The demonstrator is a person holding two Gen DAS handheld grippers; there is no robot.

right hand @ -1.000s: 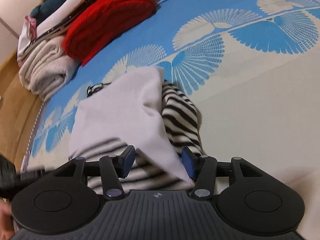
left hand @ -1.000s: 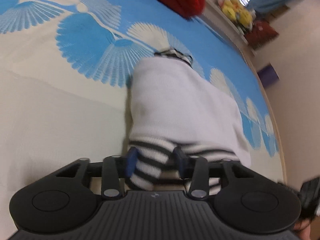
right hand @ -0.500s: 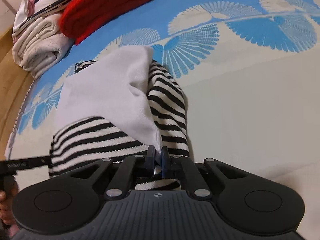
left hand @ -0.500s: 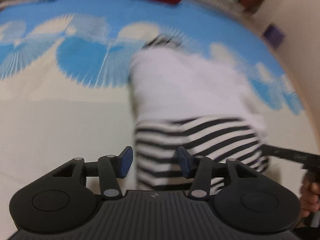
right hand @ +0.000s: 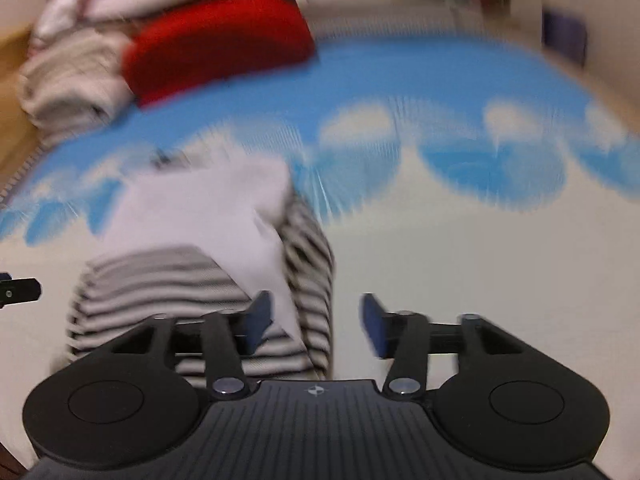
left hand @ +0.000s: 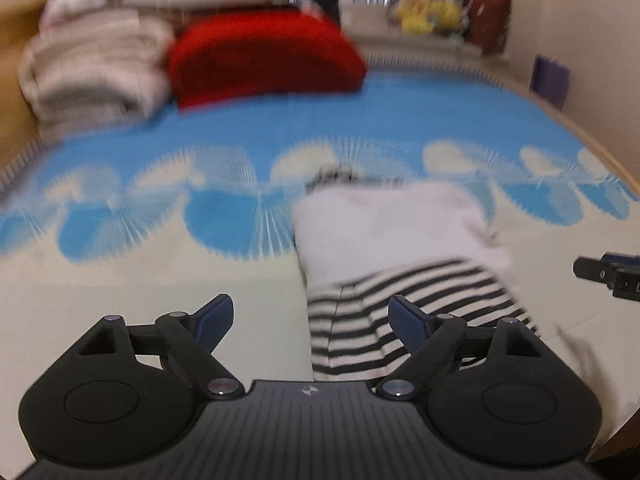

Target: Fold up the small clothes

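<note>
Left claw [left hand: 310,316] — blue pads wide apart and opening; nothing clamped; the striped hem shows in the gap, on the right-pad side, but the pads do not press on it.

Right claw [right hand: 316,320] — pads apart and opening; nothing clamped; the garment's right edge shows between them, near the left pad, untouched by the pads as far as the blur allows.

Garment [left hand: 396,236] — small, white body with black-and-white striped parts, lying folded on the bed [left hand: 140,300]; a striped band lies across its near end; a striped sleeve [right hand: 308,256] runs along its right side; collar end points away from the cameras; it rests where the cream part of the cover meets the blue fan pattern.

Red knit [left hand: 264,56] — folded, at the far end of the bed, well apart from the garment.

Beige pile [left hand: 92,68] — folded cloth just left of the red knit; more folded items stacked behind, too blurred to name.

Far background — yellow things [left hand: 424,12] on a ledge, blurred.

Each claw's tip shows at the edge of the other's view.
</note>
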